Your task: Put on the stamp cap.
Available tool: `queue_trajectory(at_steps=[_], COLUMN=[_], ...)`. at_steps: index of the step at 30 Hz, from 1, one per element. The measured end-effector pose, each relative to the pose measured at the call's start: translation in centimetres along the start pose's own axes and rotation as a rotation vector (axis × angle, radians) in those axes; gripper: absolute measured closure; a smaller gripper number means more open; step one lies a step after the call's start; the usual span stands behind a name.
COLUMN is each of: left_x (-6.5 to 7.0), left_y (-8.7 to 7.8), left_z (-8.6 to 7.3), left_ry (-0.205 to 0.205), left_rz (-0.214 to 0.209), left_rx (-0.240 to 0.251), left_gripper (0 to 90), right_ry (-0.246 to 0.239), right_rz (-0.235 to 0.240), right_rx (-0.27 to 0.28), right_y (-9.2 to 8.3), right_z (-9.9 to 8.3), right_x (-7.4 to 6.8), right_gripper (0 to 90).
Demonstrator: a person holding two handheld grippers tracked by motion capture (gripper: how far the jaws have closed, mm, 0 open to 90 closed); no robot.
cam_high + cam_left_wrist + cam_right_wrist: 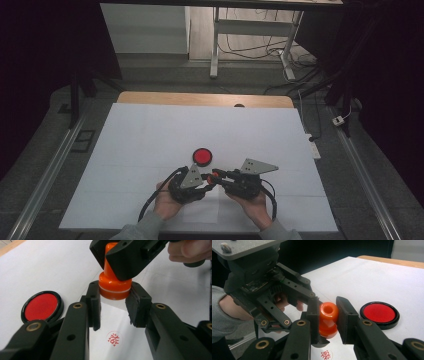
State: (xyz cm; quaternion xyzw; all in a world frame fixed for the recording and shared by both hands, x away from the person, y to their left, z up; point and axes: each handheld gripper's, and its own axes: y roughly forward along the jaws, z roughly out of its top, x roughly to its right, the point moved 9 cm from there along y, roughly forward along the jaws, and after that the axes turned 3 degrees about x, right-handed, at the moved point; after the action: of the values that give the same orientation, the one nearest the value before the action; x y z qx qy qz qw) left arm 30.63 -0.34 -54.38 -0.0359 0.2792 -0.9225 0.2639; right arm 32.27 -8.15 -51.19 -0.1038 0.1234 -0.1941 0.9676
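An orange stamp (214,175) hangs just above a white paper slip (117,322), held from both sides. My left gripper (113,303) is shut on the stamp's (115,286) lower end, its pads pressing the pale base under the orange collar. My right gripper (328,315) is shut on the stamp's (328,311) narrow orange handle and comes in from above in the left gripper view. Under the stamp, a round red imprint (114,338) marks the paper. In the high view the left gripper (206,183) and right gripper (217,176) meet tip to tip near the table's front.
A round red ink pad (202,156) in a black case lies open just beyond the grippers, seen also beside the left jaw (42,306) and right of the right jaw (379,313). A large white sheet (150,135) covers the wooden table.
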Motion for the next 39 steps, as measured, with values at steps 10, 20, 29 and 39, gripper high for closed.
queue_trajectory(at_steps=[10,20,29,39], left_x=[-0.10,-0.18,-0.20,-0.86], left_y=[0.01,0.09,0.33,-0.11], left_z=[0.10,0.00,-0.19,-0.52], left_ry=[-0.018,-0.017,-0.027,-0.069], left_rz=[-0.001,0.000,-0.006,0.001], left_rx=[0.015,0.017,0.003,-0.015], left_gripper=[65.1,64.1,55.0,39.7], right_ry=[-0.006,-0.009,-0.013,-0.009], right_rz=[-0.009,-0.016,-0.023,-0.035], right_rx=[0.004,0.006,0.016,0.025], right_y=[0.01,0.06,-0.05,-0.35], right_z=[0.17,0.15,0.29,0.49], right_x=[0.03,0.05,0.20,0.53], right_gripper=[72.8,72.5,72.5,72.5])
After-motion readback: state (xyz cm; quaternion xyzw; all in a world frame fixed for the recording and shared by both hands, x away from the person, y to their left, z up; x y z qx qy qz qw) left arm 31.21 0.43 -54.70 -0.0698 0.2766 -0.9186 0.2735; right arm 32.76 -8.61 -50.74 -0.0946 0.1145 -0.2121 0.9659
